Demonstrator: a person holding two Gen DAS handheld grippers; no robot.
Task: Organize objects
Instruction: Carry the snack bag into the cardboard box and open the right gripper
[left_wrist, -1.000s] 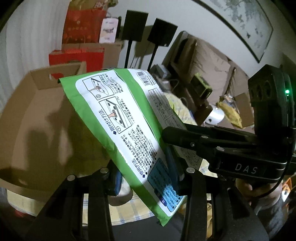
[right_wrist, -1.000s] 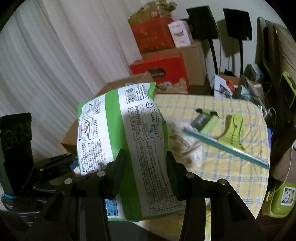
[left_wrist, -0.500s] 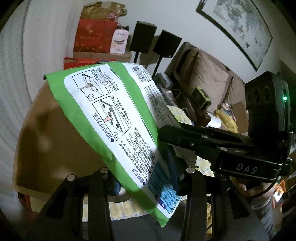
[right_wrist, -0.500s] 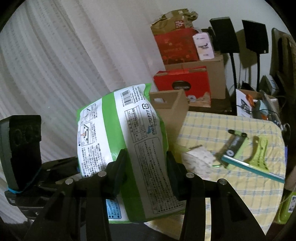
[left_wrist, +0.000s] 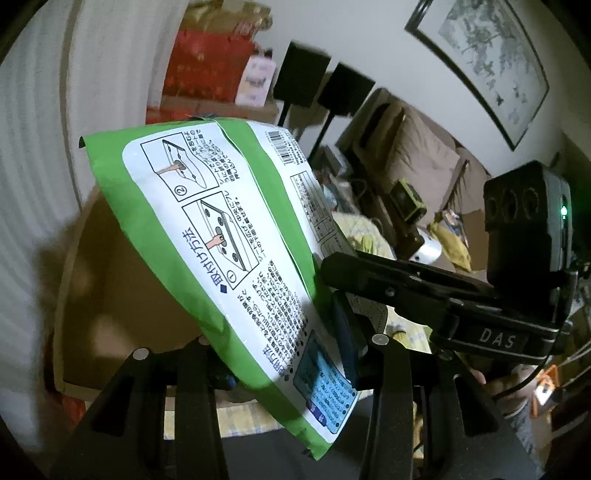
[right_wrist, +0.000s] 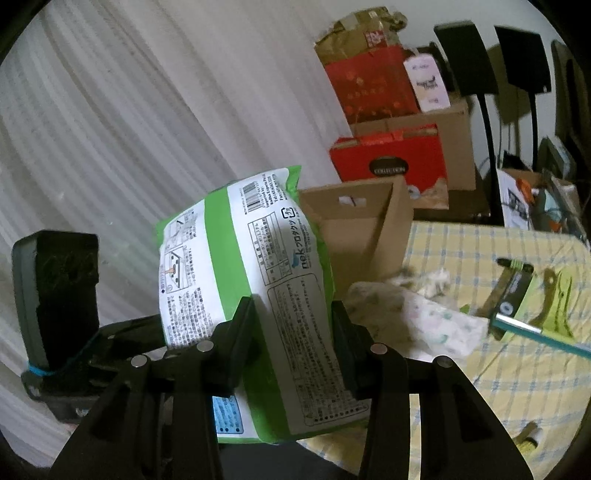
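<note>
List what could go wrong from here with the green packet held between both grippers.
1. The green packet is soft and pinched low by the right gripper and left gripper; its upper part could flop or slip.
2. The cardboard box is partly hidden behind the packet, so lowering it could catch the box wall.
3. The grippers sit close together and could collide.

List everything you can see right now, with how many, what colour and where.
Package: 1, green and white, held in the air by both tongs.
Cardboard box: 1, brown, open, behind the package.
Tablecloth: 1, yellow check, on the table.
Red boxes: 2, stacked by the curtain.
Speakers: 2, black, on stands.
Left tongs: 1, black, shut on the package.
Right tongs: 1, black, shut on the package.
</note>
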